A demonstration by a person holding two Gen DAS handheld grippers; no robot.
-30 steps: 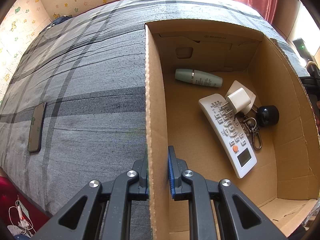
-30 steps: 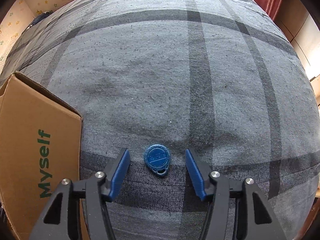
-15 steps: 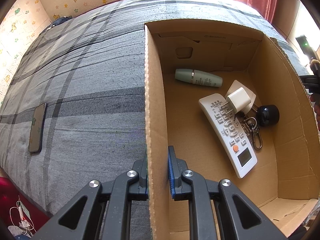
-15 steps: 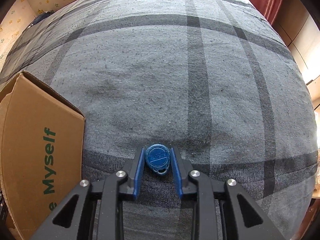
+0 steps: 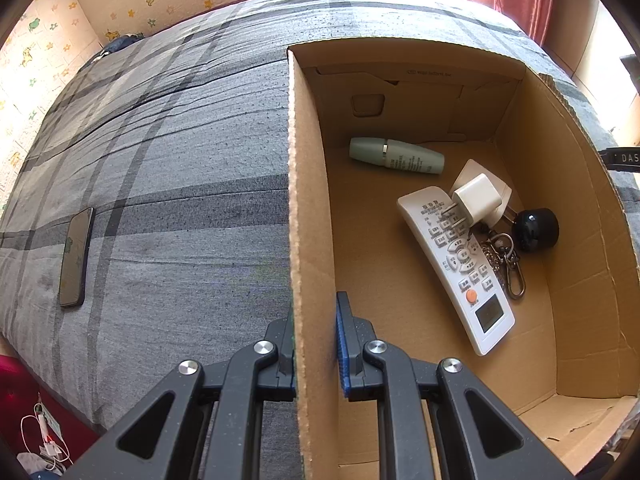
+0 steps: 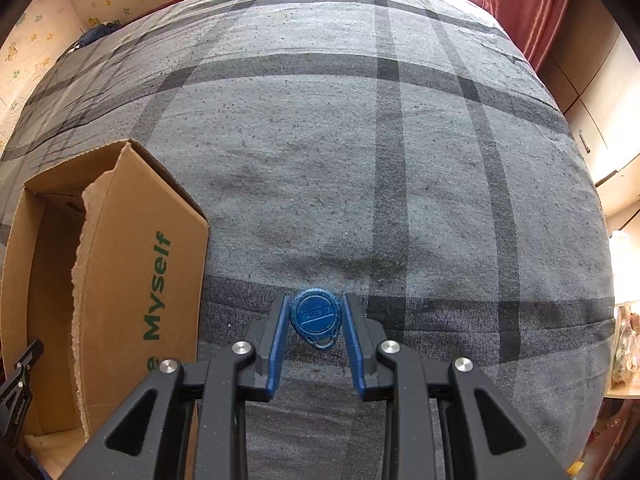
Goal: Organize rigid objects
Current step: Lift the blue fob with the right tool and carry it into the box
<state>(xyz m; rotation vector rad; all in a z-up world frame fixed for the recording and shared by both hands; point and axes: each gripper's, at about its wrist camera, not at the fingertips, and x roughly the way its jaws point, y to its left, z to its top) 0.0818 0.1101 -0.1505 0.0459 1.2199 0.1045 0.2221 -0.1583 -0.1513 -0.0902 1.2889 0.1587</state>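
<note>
So going left to right: there's a phone (image 5: 75, 258) lying flat on the grey plaid bedspread (image 5: 180, 160), well away from the cardboard box (image 5: 592, 240) and not packed yet. The left gripper (image 5: 314, 340) is clenched on the box's left wall, one pad outside and one inside, so it's basically pinning the box in place on the soft bed.

Inside the box: a pale green tube (image 5: 396, 155) near the far wall, then a white remote (image 5: 456, 268) with a white charger plug (image 5: 478, 200) resting on its far end, a keyring (image 5: 508, 264) just beside the remote, and a black round thing (image 5: 535, 229) on the right.

Over on the right, the right gripper (image 6: 315, 322) is grasping a small blue key fob (image 6: 316, 318) by its edges, just to the right of the box's printed side and looking lifted off the bedspread.

What could go wrong, imo:
- the fob is thin, round and hard, pinched only at the rim. Any twist on the way over and it could pivot or pop out onto the bed
- the box's right wall has a ragged torn rim standing up between fob and opening. Come in too low and the fingers clip it
- the box sits on a squishy mattress, so a bump tips or slides it if the left grip lets go
- dropping from high could land it on the remote or bounce it around
</note>
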